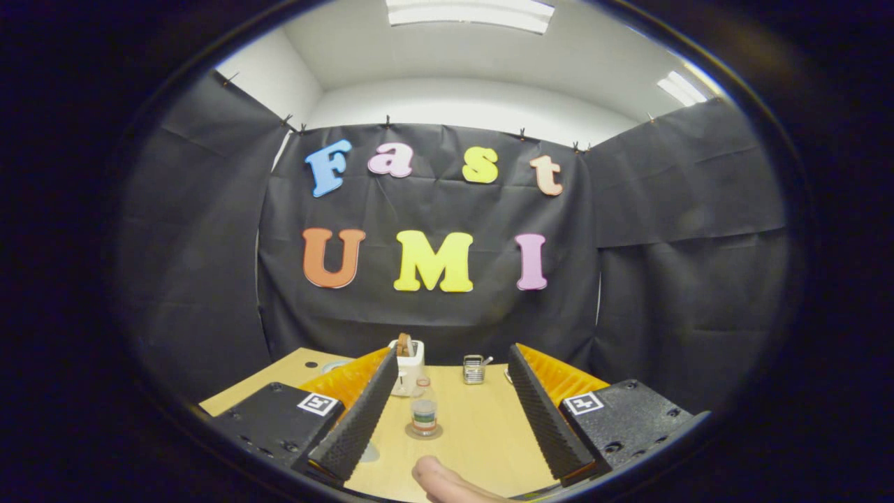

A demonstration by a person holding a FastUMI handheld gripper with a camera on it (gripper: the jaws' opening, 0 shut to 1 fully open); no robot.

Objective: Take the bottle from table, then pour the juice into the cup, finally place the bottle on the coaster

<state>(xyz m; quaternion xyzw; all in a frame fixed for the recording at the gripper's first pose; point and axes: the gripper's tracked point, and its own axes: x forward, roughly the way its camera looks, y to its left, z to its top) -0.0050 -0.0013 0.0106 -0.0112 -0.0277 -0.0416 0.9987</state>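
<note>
Fingertip of a person's hand (447, 482) sat nearest, poking in at the near table edge, between the two gripper fingers. Gripper (447, 419) was spread wide, nothing clamped, both fingers clear of everything on the wooden table (482, 440). Bottle (424, 411) stood upright between the fingers, closer to the left one but not touching it, and it was resting on a round coaster (424, 432). Small, clear-looking body with a banded label; contents too small to tell. Beyond it and just left, a white holder (408, 369) with something brown sticking out of the top, partly hidden by the left finger. Further right at the far table edge, a small metal ribbed container (473, 369) with a handle poking out. Cup: couldn't pick it out for certain. Black cloth wall (433, 314) behind everything.
</note>
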